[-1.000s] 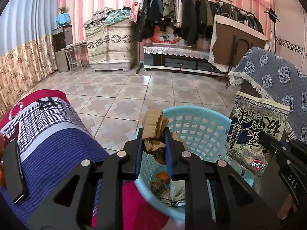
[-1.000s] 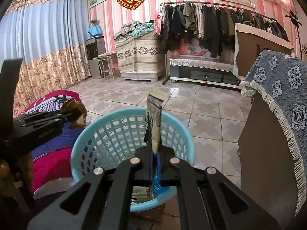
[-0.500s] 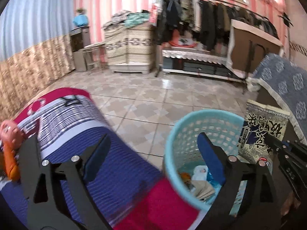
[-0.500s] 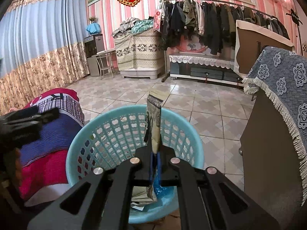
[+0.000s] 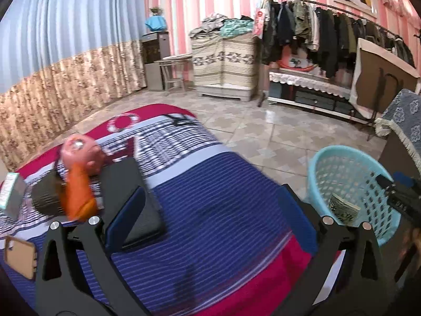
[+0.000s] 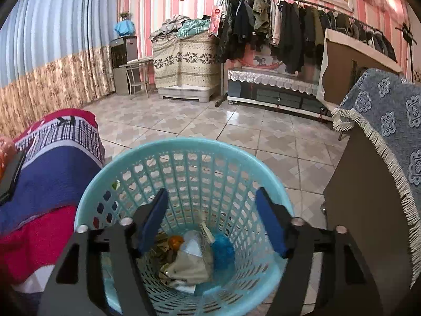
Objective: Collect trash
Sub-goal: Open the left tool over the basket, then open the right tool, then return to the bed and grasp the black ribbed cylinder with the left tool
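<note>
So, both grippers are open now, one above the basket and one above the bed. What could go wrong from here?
The snack packet stands on edge inside the blue basket; it might lean over the rim. The left gripper faces a black flat device and an orange doll on the striped blanket; it could grab either one as trash by mistake.

My right gripper released the snack packet into the basket; left gripper swung to 9 o'clock, over the bed.
</note>
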The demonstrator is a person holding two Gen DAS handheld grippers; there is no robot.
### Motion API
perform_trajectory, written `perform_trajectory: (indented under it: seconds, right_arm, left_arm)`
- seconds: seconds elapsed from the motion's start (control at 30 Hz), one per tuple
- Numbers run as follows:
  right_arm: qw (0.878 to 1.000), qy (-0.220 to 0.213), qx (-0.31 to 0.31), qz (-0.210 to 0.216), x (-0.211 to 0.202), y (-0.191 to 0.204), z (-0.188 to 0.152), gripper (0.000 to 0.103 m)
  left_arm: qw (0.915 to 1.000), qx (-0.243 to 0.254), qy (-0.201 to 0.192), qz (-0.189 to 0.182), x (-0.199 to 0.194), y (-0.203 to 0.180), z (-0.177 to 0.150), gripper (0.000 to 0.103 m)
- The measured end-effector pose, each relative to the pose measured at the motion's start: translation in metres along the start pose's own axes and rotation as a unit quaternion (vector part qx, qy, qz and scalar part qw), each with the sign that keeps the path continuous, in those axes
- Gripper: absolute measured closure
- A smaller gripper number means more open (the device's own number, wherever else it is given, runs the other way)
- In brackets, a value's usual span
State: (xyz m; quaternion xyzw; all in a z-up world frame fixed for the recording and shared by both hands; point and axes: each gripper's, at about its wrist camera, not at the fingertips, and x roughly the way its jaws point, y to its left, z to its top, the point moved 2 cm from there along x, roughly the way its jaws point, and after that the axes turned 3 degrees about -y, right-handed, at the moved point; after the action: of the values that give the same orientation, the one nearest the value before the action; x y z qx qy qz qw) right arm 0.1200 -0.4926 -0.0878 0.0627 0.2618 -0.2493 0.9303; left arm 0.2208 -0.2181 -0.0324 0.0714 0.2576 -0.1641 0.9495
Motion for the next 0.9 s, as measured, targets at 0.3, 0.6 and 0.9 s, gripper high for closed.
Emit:
perform_trajectory:
  seconds: [0.3,0.6,0.9]
  right_arm:
    - [0.998,-0.025,-0.043,0.024,-0.032,0.051,0.008,0.01]
    - [0.989,-0.041,-0.088,0.112,-0.054,0.142,0.013,0.007]
    - [0.978,-0.024,-0.122,0.167,-0.052,0.214,0.007,0.007]
  left_arm:
    - [0.9981,-0.039,0.008,0.047,-0.032,0.068,-0.025,0.006]
    - [0.9878,-0.094,0.031,0.121,-0.042,0.173,-0.048,0.006]
    - [0.9752,-0.136,0.067,0.161,0.002,0.252,-0.035,0.006]
